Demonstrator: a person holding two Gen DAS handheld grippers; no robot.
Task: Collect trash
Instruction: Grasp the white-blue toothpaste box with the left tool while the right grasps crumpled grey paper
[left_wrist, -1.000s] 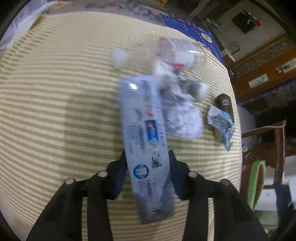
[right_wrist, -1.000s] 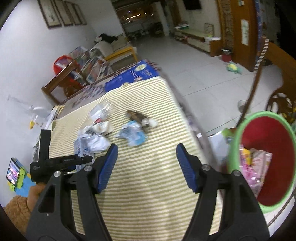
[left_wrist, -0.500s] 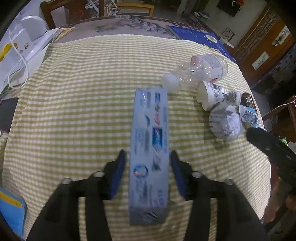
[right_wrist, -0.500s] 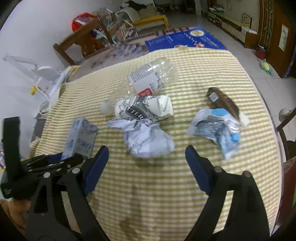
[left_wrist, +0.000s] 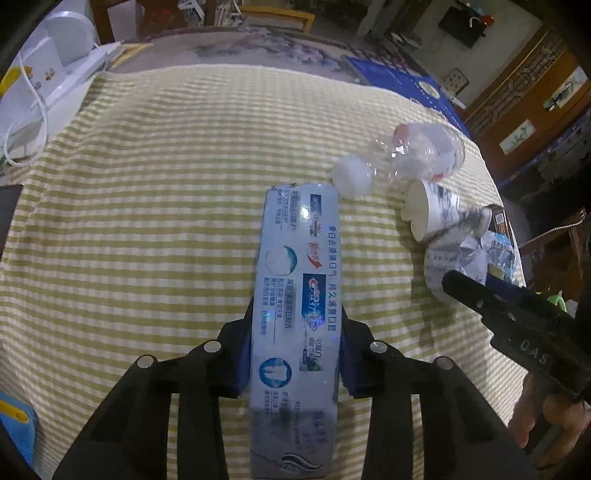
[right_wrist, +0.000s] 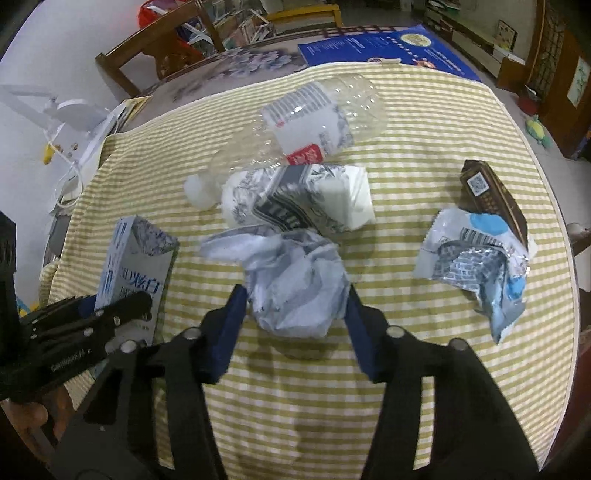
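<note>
My left gripper (left_wrist: 295, 343) is shut on a pale blue toothpaste box (left_wrist: 297, 295), held over the striped tablecloth; the box also shows in the right wrist view (right_wrist: 136, 266). My right gripper (right_wrist: 293, 302) stands open around a crumpled paper ball (right_wrist: 295, 280), one finger on each side; I cannot tell if they touch it. Behind the ball lie a paper cup (right_wrist: 295, 203) and a clear plastic bottle (right_wrist: 317, 122). A blue-white foil wrapper (right_wrist: 476, 258) and a brown wrapper (right_wrist: 491, 195) lie to the right.
The table has a yellow-striped cloth (left_wrist: 147, 221). A blue book (right_wrist: 384, 48) lies at the far edge and white items (left_wrist: 48, 74) at the far left. A wooden chair (right_wrist: 155, 48) stands behind the table. The right gripper's body (left_wrist: 517, 328) shows in the left wrist view.
My right gripper swung from the bin side to the table and closed in around the paper ball. My left gripper kept its hold on the toothpaste box and moved left, away from the trash pile.
</note>
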